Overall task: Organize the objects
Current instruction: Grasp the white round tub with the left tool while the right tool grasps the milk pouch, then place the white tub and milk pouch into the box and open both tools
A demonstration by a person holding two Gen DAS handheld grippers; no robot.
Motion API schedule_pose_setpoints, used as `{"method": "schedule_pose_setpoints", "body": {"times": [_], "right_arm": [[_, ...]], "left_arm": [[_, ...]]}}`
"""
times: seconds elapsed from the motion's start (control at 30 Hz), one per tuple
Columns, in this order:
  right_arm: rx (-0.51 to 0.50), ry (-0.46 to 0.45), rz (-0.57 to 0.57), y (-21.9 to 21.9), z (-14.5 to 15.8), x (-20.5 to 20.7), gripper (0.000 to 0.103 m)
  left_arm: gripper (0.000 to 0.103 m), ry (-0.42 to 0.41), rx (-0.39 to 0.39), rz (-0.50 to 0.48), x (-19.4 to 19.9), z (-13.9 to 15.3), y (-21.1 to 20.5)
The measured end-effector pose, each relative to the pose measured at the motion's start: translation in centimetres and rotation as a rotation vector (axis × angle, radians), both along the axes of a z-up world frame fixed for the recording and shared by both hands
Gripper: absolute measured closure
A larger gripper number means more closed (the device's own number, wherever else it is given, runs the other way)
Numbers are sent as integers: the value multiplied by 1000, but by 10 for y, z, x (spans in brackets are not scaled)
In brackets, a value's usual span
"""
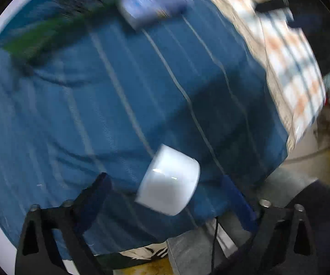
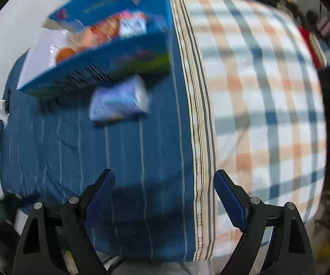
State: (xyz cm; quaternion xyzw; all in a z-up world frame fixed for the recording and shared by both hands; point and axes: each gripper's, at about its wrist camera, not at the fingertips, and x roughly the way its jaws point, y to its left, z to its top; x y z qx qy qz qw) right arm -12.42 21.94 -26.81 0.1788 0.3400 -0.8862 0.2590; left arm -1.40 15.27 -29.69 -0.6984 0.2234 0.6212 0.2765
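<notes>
A white round tub [image 1: 169, 180] lies on its side on the blue striped cloth [image 1: 119, 105], between the fingers of my left gripper [image 1: 167, 178], which is open; the jaws do not touch it. A pale blue packet [image 1: 152, 3] lies further off, next to a blue box; it also shows in the right wrist view [image 2: 120, 102]. The blue box [image 2: 110, 61] holds an orange and several packets. My right gripper [image 2: 165, 181] is open and empty above the blue cloth, short of the packet.
A checked blanket [image 2: 256, 91] covers the surface to the right of the blue cloth [image 2: 73, 160]. The blanket also shows in the left wrist view [image 1: 290, 57]. Crumpled white tissue [image 2: 1, 112] lies at the cloth's left edge. Both views are motion-blurred.
</notes>
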Motion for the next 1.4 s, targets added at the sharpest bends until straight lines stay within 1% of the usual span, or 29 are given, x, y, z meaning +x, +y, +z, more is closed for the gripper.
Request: {"method": "schedule_pose_setpoints", "body": {"times": [0.03,0.07,0.1,0.13,0.17,0.2,0.23,0.3,0.37,0.4,0.47,0.5,0.57,0.6,0.67,0.73,0.77,0.8,0.83,0.87,0.9,0.93,1.03,1.07,1.13,1.17,1.23,1.37,1.4], "right_arm": [[-8,-22,-11,-1,-2,-4,13],[-26,-64,-34,-2,-4,-9,13],[-41,-85,-46,-7,-6,-15,13],[-52,-89,-62,-11,-6,-19,13],[-65,-103,-83,-16,-6,-21,13],[-80,-109,-90,-24,-6,-25,13],[-93,-120,-95,-31,-5,-27,13],[-120,-149,-101,-50,-6,-32,13],[-132,-194,-122,-66,-8,-36,11],[-151,-209,-112,-76,-9,-37,9],[-192,-217,-114,-92,-9,-36,6],[-204,-199,-103,-103,-10,-33,2],[-203,-187,-135,-119,-11,-33,0],[-180,-190,-148,-130,-16,-35,0],[-150,-219,-191,-143,-24,-41,0],[-105,-208,-232,-154,-33,-48,0],[-111,-243,-271,-156,-36,-51,0],[-104,-222,-287,-158,-38,-52,0],[-98,-231,-322,-160,-40,-52,0],[-93,-239,-344,-161,-42,-52,1],[-86,-238,-346,-161,-43,-50,6],[-85,-244,-350,-161,-43,-49,7],[-105,-292,-368,-155,-44,-41,9],[-123,-318,-385,-152,-43,-37,10],[-155,-328,-390,-143,-39,-27,10],[-181,-347,-403,-138,-37,-21,11],[-220,-366,-402,-127,-30,-8,11],[-289,-407,-405,-111,-11,23,11],[-306,-409,-394,-106,-4,34,11]], "left_arm": [[35,-15,-17,-16,4,-10,4],[55,-47,-46,-18,7,-22,6],[63,-66,-68,-1,6,-29,5],[65,-88,-74,36,3,-35,3],[66,-108,-56,91,-2,-37,-2],[66,-115,-32,140,-8,-36,-7],[66,-115,-26,178,-13,-35,-11],[67,-93,-35,272,-28,-33,-19],[67,-80,-20,370,-45,-31,-27],[67,-69,-13,422,-55,-30,-31],[67,-26,5,506,-76,-26,-34],[67,-8,14,543,-86,-24,-34],[67,18,26,594,-104,-22,-33],[67,30,33,614,-113,-21,-31],[67,56,33,630,-126,-18,-27],[67,86,28,626,-137,-14,-19],[67,101,23,618,-141,-12,-16],[67,115,19,609,-144,-9,-12],[67,129,17,599,-146,-7,-8],[67,140,17,588,-148,-3,-2],[67,149,19,581,-150,0,2],[67,156,20,575,-151,3,5],[67,183,33,564,-152,15,17],[67,188,37,564,-152,18,20],[67,204,52,562,-152,28,27],[67,214,62,562,-151,34,31],[67,234,80,560,-149,46,37],[67,283,125,564,-145,78,52],[67,288,141,565,-144,81,38]]}}
